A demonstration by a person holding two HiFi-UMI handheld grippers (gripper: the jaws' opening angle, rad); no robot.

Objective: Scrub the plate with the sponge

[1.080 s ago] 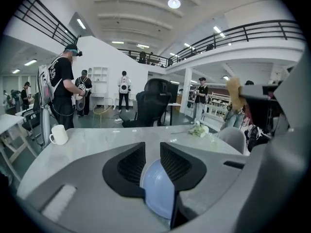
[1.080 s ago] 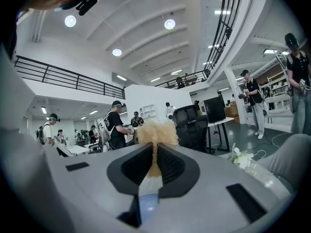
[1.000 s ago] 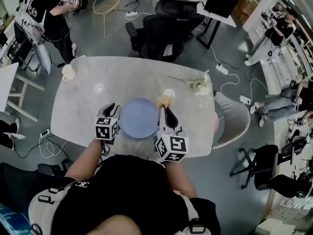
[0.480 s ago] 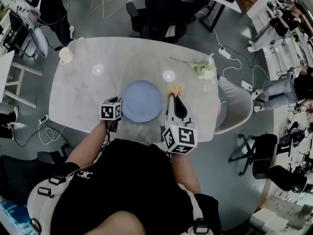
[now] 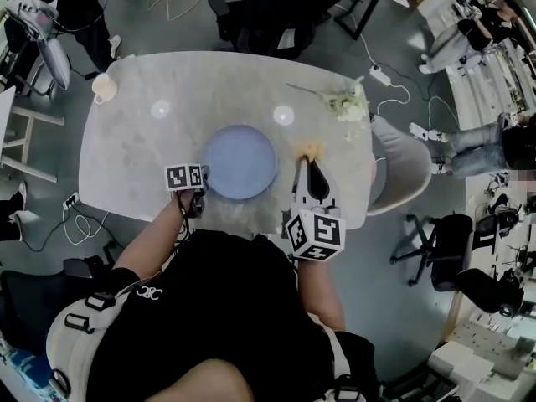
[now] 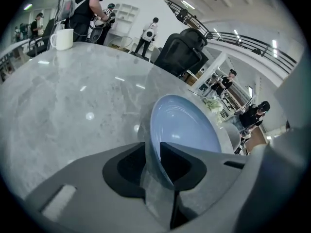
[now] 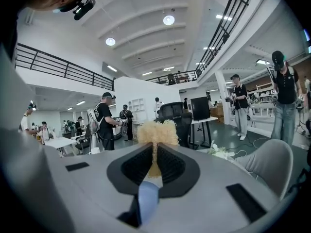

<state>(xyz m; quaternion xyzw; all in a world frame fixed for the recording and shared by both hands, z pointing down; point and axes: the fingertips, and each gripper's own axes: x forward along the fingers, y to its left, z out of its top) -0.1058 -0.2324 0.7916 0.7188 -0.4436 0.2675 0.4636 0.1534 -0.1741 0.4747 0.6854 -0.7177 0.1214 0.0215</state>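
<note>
Left gripper view, entry 1: left tongs [image 6: 153, 154], clamped on the near rim of the plate [image 6: 187, 127], one jaw against each face of the rim. Judged purpose: to pin the plate so that it would not slide under scrubbing.

Entry 2: right tongs [image 7: 154, 157], squeezed tight on the sponge [image 7: 155, 132], a pale yellow, frizzy pad whose top stood out above the jaws. It was pinched at the middle, which likely left a free end to rub with. From the head view the sponge was just right of the plate and apart from it. Whether it touched the counter [image 5: 134, 149] could not be told. Scrubbing was judged not yet begun.

Entry 3: plate, pale blue, round, with nothing on it. It sat at the front middle of the counter, within reach of both tongs.

Entry 4: counter, pale grey marble pattern, rounded corners, two bright ceiling-light reflections on its top. A white mug [image 5: 102, 88] was at the far left corner and a sprig of flowers [image 5: 343, 103] at the far right, both well apart from the plate.

Entry 5: room, an open office with a grey floor. A black office chair [image 5: 276, 15] stood beyond the counter and a grey chair [image 5: 402, 178] at its right end. Cables lay on the floor, several people stood about, and a railed upper gallery ran under the ceiling lights.
</note>
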